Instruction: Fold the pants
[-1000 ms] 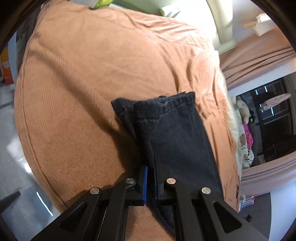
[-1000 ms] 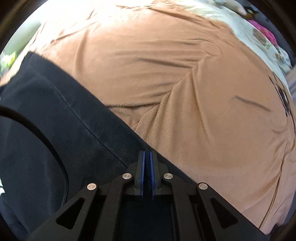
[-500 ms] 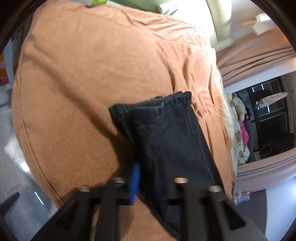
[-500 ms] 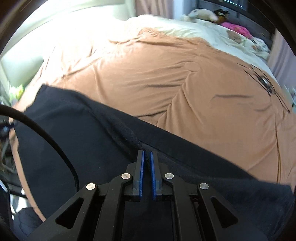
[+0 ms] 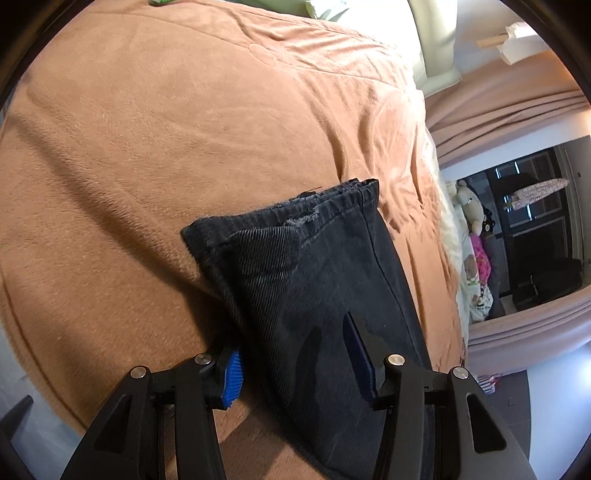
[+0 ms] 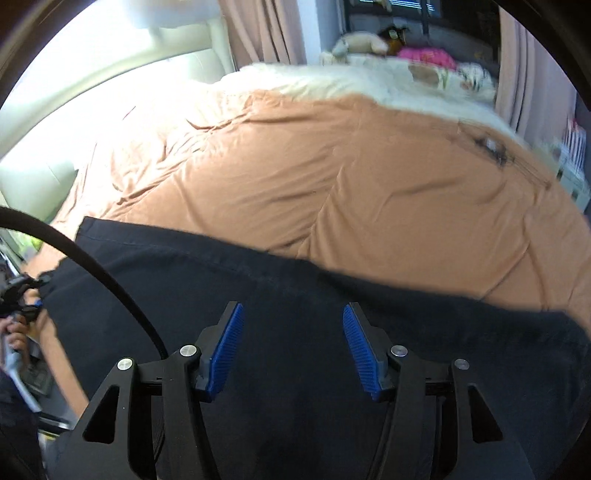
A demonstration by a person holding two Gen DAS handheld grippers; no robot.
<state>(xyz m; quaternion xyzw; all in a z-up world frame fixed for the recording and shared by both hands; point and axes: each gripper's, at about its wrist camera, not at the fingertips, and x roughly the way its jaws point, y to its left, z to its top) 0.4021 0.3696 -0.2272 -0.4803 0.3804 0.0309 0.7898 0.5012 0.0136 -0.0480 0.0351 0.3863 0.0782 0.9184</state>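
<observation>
Black denim pants (image 5: 314, 266) lie folded on the orange blanket (image 5: 166, 129), with the stacked leg hems pointing away from me. My left gripper (image 5: 295, 363) hovers at the near part of that leg, jaws opening. The cloth lies between the blue pads and they do not press on it. In the right wrist view the pants (image 6: 221, 273) stretch across the lower frame. My right gripper (image 6: 291, 347) hangs just over them, jaws opening with nothing pinched. The other gripper and a hand (image 6: 14, 336) show at the far left.
The bed's edge and pale floor (image 5: 22, 417) run along the left. A cream headboard (image 6: 110, 85), soft toys (image 6: 365, 42) and curtains (image 6: 266, 33) ring the far side. A black cable (image 6: 92, 266) arcs over the pants in the right wrist view.
Both grippers went from shut to open. The left one let go of the pinched leg fold, which now lies flatter. The right one released the cloth, rose and drew back, so more of the bed shows.
</observation>
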